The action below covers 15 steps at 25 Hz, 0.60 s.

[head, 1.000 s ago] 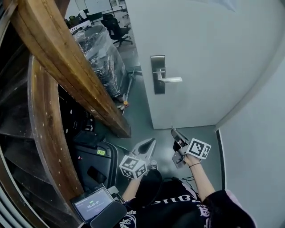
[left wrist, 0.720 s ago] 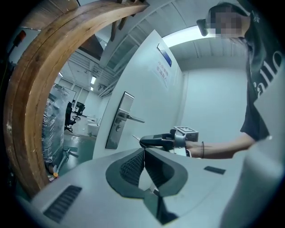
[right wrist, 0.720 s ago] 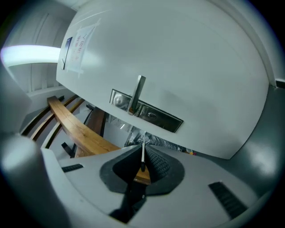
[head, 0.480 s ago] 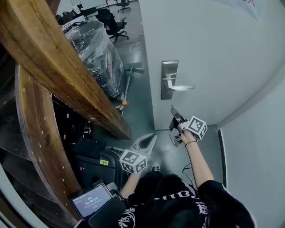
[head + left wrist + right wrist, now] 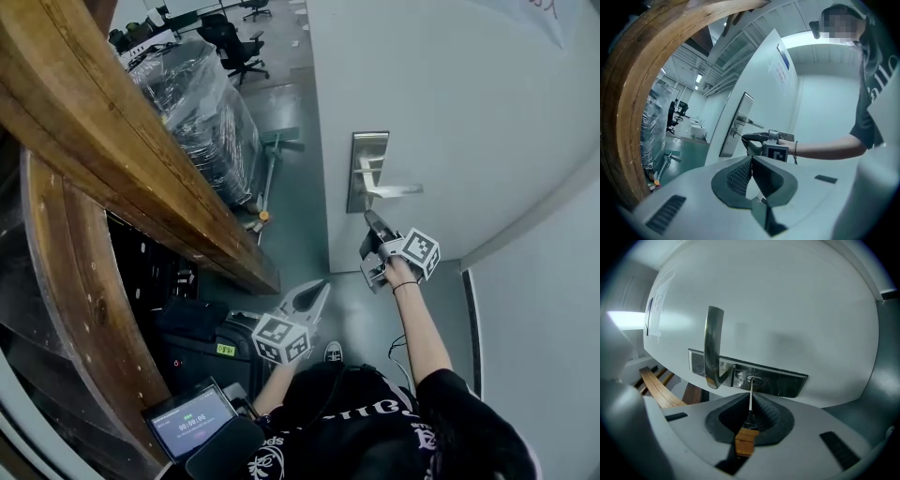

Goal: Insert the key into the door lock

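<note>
Grey left gripper [image 5: 320, 287] low, close to my body, jaws pressed together, nothing between them. Right gripper [image 5: 369, 218] out at the end of my stretched arm, clamped on the key [image 5: 750, 398]. Thin key blade runs straight out from the jaws; tip meets the keyhole [image 5: 753, 379] in the steel lock plate [image 5: 783, 384]. Depth of entry: cannot tell. Lever handle [image 5: 713, 344] just beside the keyhole. White door [image 5: 450, 112] behind.

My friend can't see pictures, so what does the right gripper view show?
The right gripper, jaws shut on a thin key, holds its tip right at the keyhole in a shiny metal lock plate. A silver handle sticks out beside it on the white door.
</note>
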Motion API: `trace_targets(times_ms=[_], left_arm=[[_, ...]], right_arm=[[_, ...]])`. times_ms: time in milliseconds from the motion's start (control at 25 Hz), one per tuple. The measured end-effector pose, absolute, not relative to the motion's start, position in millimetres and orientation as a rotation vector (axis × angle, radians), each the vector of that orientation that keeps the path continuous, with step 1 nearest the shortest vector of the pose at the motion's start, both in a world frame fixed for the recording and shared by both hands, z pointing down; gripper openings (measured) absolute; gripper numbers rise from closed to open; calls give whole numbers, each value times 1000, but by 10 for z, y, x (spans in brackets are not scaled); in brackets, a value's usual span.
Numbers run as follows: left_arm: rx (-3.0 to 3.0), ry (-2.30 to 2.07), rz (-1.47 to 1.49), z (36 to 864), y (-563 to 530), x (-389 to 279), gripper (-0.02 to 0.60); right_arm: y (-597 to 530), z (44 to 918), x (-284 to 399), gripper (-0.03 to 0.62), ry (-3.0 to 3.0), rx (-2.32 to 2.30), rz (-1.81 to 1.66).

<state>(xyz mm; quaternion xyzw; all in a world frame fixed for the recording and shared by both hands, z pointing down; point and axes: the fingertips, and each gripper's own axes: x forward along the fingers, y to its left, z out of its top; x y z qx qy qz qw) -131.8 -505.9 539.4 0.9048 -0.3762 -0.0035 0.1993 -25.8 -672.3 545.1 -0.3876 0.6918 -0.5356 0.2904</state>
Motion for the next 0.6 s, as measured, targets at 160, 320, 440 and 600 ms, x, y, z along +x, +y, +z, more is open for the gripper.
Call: trace_targets(times_ms=[160, 320, 440, 600], left_arm=[[2519, -1059, -13, 5409, -5119, -1373, 6], [2513, -1059, -8, 5436, -5119, -1395, 6], [2512, -1055, -10, 5441, -5127, -1385, 6], [2510, -1063, -4, 5455, -5136, -1425, 6]], right_arm=[[-6793, 5448, -279, 37, 1815, -1008, -1449], [-6853, 5450, -258, 37, 1732, -956, -1465], [-7010, 5458, -253, 37, 1723, -960, -1484], [-7122, 5454, -279, 37, 1774, -963, -1461]])
